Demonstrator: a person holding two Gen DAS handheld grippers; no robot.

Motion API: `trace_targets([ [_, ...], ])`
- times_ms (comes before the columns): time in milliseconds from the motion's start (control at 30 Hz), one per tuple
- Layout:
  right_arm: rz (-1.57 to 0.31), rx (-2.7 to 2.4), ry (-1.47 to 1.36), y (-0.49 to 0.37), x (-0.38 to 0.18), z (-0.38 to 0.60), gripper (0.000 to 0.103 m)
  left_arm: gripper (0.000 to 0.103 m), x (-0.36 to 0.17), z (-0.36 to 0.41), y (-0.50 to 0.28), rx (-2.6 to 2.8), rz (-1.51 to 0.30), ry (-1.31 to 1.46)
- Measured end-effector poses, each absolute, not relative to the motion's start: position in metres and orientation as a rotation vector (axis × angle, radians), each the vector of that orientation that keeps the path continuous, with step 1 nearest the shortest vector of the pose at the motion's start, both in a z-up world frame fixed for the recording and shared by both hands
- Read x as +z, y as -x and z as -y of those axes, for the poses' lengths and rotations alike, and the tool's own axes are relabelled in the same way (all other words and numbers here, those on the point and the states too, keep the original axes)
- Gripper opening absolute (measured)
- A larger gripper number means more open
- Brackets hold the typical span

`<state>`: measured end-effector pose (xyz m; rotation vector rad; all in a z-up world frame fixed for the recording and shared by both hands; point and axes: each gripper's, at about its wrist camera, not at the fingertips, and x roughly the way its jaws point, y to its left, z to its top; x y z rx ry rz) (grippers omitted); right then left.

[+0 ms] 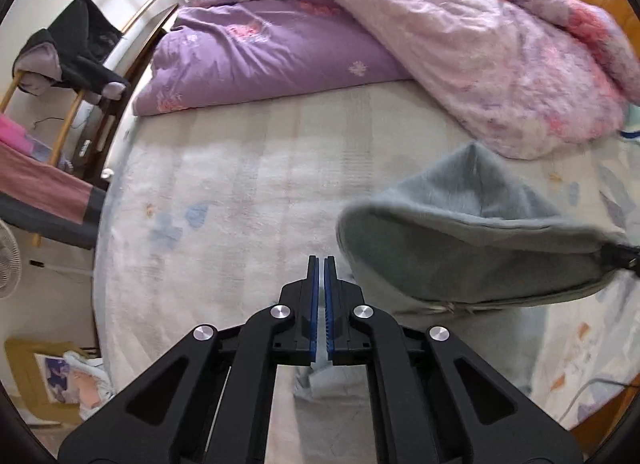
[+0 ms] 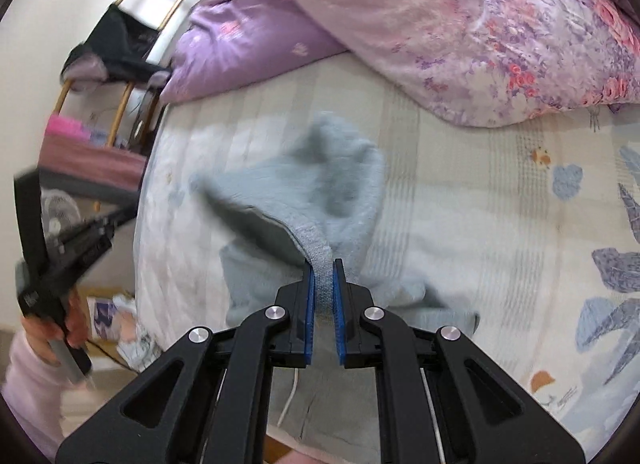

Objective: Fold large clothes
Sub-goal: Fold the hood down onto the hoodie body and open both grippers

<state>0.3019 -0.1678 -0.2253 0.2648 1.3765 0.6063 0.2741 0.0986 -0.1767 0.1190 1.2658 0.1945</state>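
Purple floral duvet (image 1: 460,47) heaped on patterned bedsheet (image 1: 240,191) (fan (image 1: 8,260) beside).

Both of the 2 fisheye views look steeply down along their own black fingers from above the bed (image 1: 240,191), facing its far end. The left wrist view hangs nearer the left edge. They share the purple quilt (image 2: 248,43), the grey hoodie (image 1: 472,232) and the wooden rack (image 1: 76,111) at far left.

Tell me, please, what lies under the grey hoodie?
Under the hoodie, held up by the right gripper, lies the patterned bedsheet. The hoodie covers whatever lies directly below it.
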Motion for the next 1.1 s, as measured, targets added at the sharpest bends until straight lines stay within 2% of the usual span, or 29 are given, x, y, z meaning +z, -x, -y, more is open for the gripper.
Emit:
trace_targets([
  [133,-1.395,0.65,-0.228,-0.266,-0.226,0.159,0.008,0.002,-0.174,-0.09,-0.249,0.152,-1.278,-0.156],
  [200,-1.401,0.655,-0.21,-0.255,-0.226,0.158,0.008,0.012,-0.188,-0.089,-0.244,0.139,-1.333,-0.143],
  [267,-1.402,0.646,-0.205,-0.251,-0.229,0.159,0.008,0.057,-0.206,-0.09,-0.246,0.135,-1.378,-0.101],
  [300,-1.406,0.645,-0.218,-0.248,-0.229,0.161,0.008,0.063,-0.217,-0.09,-0.248,0.125,-1.403,-0.064],
  [367,-1.402,0.649,-0.24,-0.247,-0.229,0.166,0.008,0.065,-0.236,-0.089,-0.255,0.113,-1.45,0.012],
  [433,-1.395,0.656,-0.236,-0.245,-0.229,0.17,0.008,0.071,-0.257,-0.088,-0.264,0.109,-1.509,0.129],
  [567,-1.418,0.692,-0.3,-0.235,-0.238,0.179,0.008,0.074,-0.297,-0.072,-0.29,0.049,-1.591,0.401],
  [767,-1.44,0.769,-0.295,-0.22,-0.255,0.178,0.008,0.083,-0.344,-0.016,-0.366,-0.031,-1.651,0.586],
  [833,-1.443,0.794,-0.298,-0.217,-0.259,0.178,0.008,0.083,-0.364,-0.001,-0.388,0.0,-1.676,0.582],
  [900,-1.45,0.812,-0.322,-0.218,-0.263,0.181,0.008,0.08,-0.384,0.016,-0.403,0.073,-1.71,0.453],
  [933,-1.454,0.82,-0.331,-0.219,-0.265,0.183,0.008,0.049,-0.393,0.025,-0.407,0.104,-1.726,0.346],
  [967,-1.448,0.816,-0.335,-0.222,-0.265,0.187,0.008,0.005,-0.401,0.033,-0.41,0.112,-1.746,0.239],
  [1100,-1.458,0.774,-0.366,-0.232,-0.267,0.202,0.008,0.006,-0.384,0.033,-0.405,0.092,-1.66,0.151],
])
